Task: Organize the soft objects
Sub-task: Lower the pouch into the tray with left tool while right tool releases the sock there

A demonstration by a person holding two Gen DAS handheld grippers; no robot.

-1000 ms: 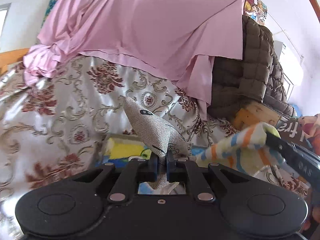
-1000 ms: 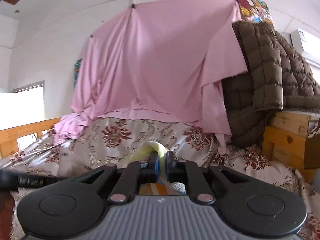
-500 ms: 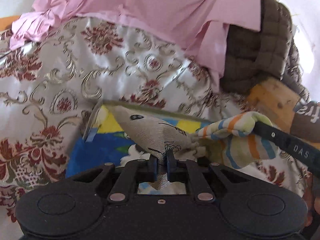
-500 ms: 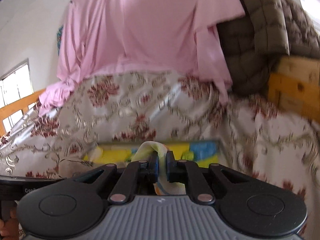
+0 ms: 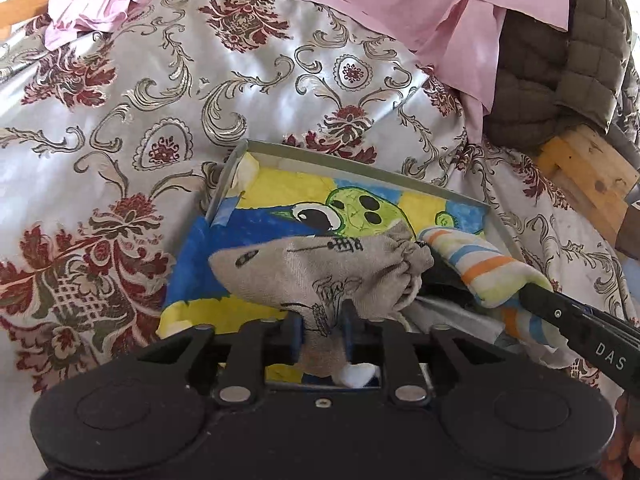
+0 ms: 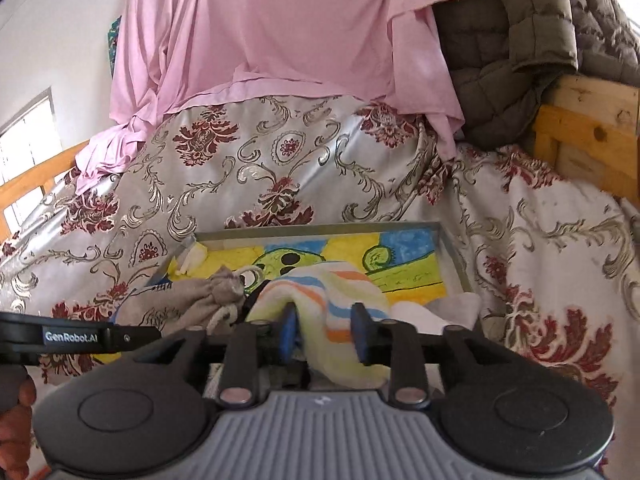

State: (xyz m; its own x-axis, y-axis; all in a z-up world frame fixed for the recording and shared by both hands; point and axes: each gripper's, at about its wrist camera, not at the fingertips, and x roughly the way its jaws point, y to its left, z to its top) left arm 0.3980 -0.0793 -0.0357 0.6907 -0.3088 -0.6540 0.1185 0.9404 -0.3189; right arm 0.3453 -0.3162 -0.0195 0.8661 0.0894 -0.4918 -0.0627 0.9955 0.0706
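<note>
Both tongs are over a shallow tray (image 5: 440, 193) lined with a cartoon drawing, which rests on a bed covered in floral satin fabric (image 5: 168, 92). The left tongs (image 5: 322, 330) have their jaws opening; the grey printed sock (image 5: 320, 268) lies between them, its cuff end hanging through the gap, and the pads no longer appear to press it. The sock's long axis runs across the view, toe to the left and bunched end to the right, with its body already lying on the tray floor directly ahead of the tongs. The right tongs (image 6: 324, 334) are likewise opening, jaws plainly spread, with the striped sock (image 6: 320, 292) draped loosely between them and touching neither pad firmly. That sock's length runs away from the tongs toward the tray's far wall. In the left wrist view the striped sock (image 5: 484, 268) lies just beside the grey one, touching at the bunched end. Judgement: both items are being released into the tray; each hand is nearest its own sock, and a clear withdrawal calls for pulling each pair of tongs back along its own line so no fabric snags
</note>
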